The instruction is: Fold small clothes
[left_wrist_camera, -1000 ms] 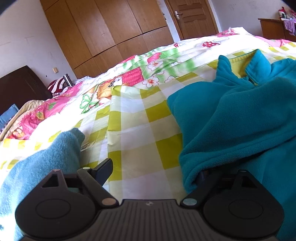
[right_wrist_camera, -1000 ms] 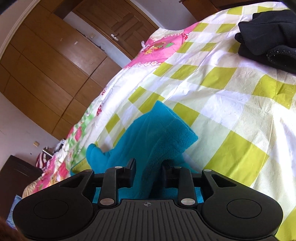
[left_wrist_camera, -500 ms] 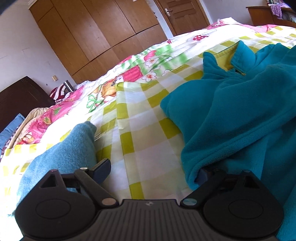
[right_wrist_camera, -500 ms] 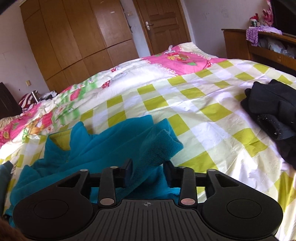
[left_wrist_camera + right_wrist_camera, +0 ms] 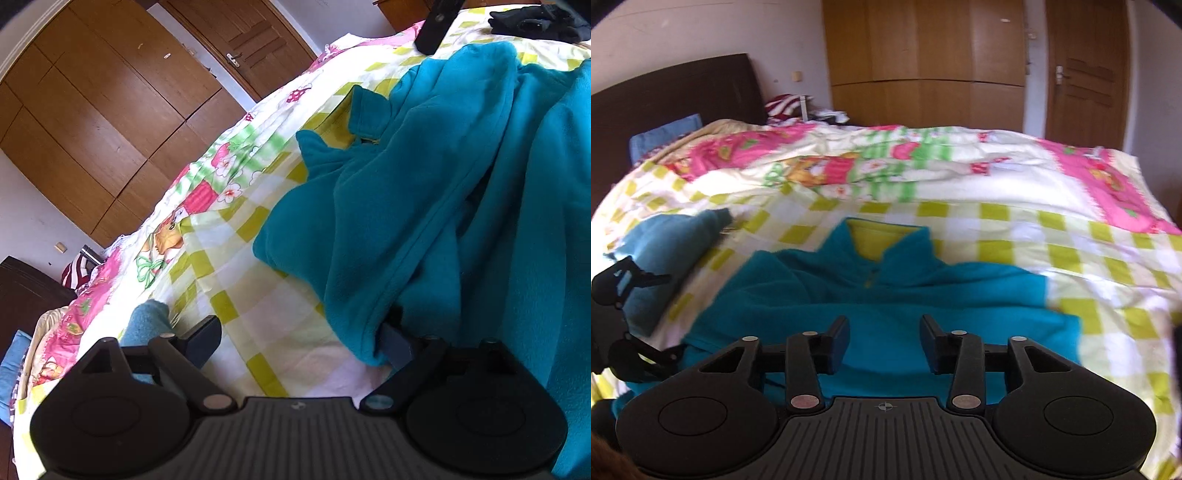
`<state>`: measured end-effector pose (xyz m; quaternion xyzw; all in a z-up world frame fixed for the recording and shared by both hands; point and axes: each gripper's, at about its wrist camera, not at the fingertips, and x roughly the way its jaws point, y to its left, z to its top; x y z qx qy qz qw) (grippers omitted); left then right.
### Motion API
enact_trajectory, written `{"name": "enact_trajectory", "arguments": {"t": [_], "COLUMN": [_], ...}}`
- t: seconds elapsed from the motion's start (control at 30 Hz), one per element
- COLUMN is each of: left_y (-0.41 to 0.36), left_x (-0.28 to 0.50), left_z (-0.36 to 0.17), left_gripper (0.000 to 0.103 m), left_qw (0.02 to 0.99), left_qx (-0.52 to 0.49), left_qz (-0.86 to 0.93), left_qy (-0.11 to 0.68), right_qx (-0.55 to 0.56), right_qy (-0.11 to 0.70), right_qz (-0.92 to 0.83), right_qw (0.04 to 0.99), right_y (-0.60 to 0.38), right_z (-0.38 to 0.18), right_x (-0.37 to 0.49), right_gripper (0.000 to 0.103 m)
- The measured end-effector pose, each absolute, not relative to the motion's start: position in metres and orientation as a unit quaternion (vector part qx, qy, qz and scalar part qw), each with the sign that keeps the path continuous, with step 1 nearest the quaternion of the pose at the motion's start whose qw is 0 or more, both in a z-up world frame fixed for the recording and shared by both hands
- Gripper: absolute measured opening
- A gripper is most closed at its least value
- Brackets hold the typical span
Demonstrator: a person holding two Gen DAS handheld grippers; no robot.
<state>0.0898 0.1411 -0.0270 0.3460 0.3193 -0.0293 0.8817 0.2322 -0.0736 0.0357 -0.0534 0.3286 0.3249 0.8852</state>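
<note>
Teal fleece, a small collared top (image 5: 886, 295), lies spread on the checked bed cover (image 5: 1015, 229) with its collar pointing toward the headboard (image 5: 683, 88) and its body running back toward me. From my right wrist view its long edge runs left to right across the frame, straight ahead of and under my right gripper (image 5: 884, 343). Those fingers stand moderately apart with nothing between them, hovering just over the lower part of the fleece; this view is blurred, so I cannot tell whether the tips touch the cloth.

My left gripper (image 5: 301, 341) sits at the garment's left edge. Its fingers are spread wide: the left one hangs over bare cover, while the right one is tucked under a lip of the teal fabric, so that hem drapes over it. Nothing is pinched, as far as I can see. I judge the left arm the nearer one to a free edge, so the next fold most likely turns on closing there and carrying that side across toward the right.

The fleece looks thick and soft, with a rumpled ridge down its left half and a yellow lining inside the collar. A duller blue cloth (image 5: 665, 258) lies just beside it on the left, and dark clothes (image 5: 535, 22) sit well apart at the far edge.
</note>
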Motion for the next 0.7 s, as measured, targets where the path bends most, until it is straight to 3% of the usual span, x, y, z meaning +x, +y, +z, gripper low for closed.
{"name": "enact_trajectory", "arguments": {"t": [0.07, 0.23, 0.4, 0.53, 0.57, 0.63, 0.7], "left_y": [0.141, 0.173, 0.196, 0.195, 0.192, 0.190, 0.188], "left_x": [0.089, 0.083, 0.068, 0.064, 0.066, 0.073, 0.080], "left_z": [-0.035, -0.001, -0.011, -0.010, -0.010, -0.012, -0.012], "left_gripper": [0.103, 0.103, 0.103, 0.103, 0.103, 0.103, 0.103], "left_qw": [0.868, 0.921, 0.915, 0.931, 0.935, 0.941, 0.947], "left_qx": [0.377, 0.192, 0.141, 0.120, 0.117, 0.110, 0.106], "left_qz": [-0.021, -0.050, -0.044, -0.033, -0.033, -0.036, -0.036], "left_qy": [0.323, 0.336, 0.376, 0.342, 0.333, 0.318, 0.301], "right_qx": [-0.065, -0.136, -0.148, -0.154, -0.146, -0.137, -0.129], "right_qy": [0.340, 0.370, 0.388, 0.424, 0.440, 0.455, 0.452], "right_qz": [0.378, 0.407, 0.433, 0.446, 0.445, 0.444, 0.437], "right_qw": [0.859, 0.824, 0.800, 0.773, 0.766, 0.760, 0.767], "right_y": [-0.041, 0.020, 0.038, 0.059, 0.063, 0.067, 0.065], "right_z": [0.027, -0.011, -0.023, -0.035, -0.037, -0.035, -0.025], "right_x": [0.256, 0.298, 0.310, 0.323, 0.326, 0.328, 0.330], "right_gripper": [0.025, 0.028, 0.030, 0.030, 0.028, 0.013, 0.010]}}
